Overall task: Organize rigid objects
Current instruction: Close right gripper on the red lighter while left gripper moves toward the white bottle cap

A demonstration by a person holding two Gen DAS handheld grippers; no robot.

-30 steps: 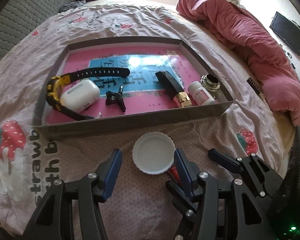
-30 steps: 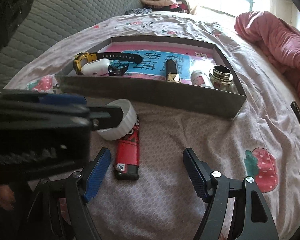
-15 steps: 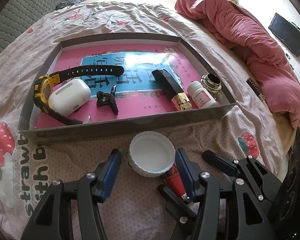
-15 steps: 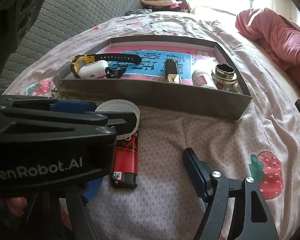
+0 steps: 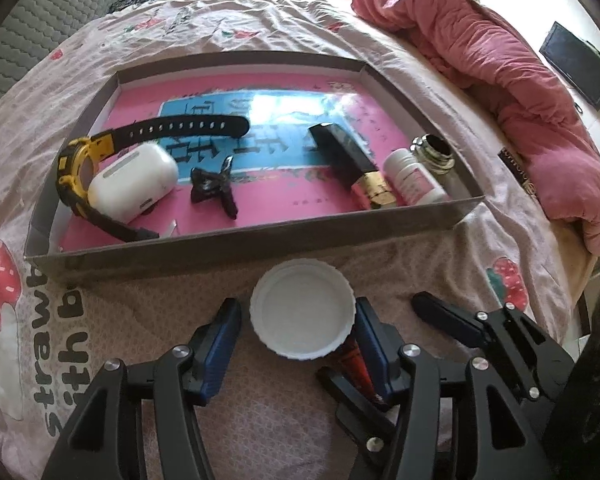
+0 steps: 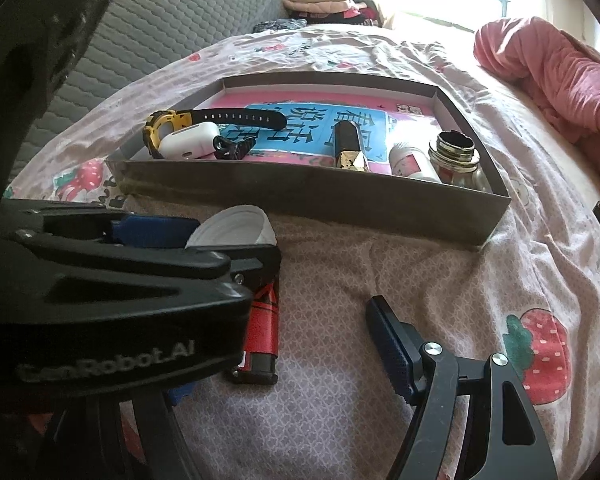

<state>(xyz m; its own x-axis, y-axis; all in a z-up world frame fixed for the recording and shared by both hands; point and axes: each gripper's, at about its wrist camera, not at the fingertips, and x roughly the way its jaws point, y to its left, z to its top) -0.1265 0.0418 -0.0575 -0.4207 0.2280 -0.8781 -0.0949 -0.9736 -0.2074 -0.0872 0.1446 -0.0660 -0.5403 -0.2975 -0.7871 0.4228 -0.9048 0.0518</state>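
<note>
Between the fingers of the left gripper (image 5: 298,326), just before the near wall of the tray (image 5: 260,246), a white lid (image 5: 303,313) is framed, open side up, on the bed (image 5: 112,312). The right pad appears to touch its rim while a narrow gap is seen at the left pad, so the lid is judged not yet clamped. For a sound grasp, the gripper should be centred on the lid and closed across its widest part, with the ribbed rim met squarely; the lift should clear the tray wall. A red lighter (image 6: 262,330) lies just right of the lid and should not be pinched along with it. The right gripper (image 6: 284,340) is held wide and empty over the lighter.

Counted: one lid, one lighter, one tray, and six things within it.
</note>
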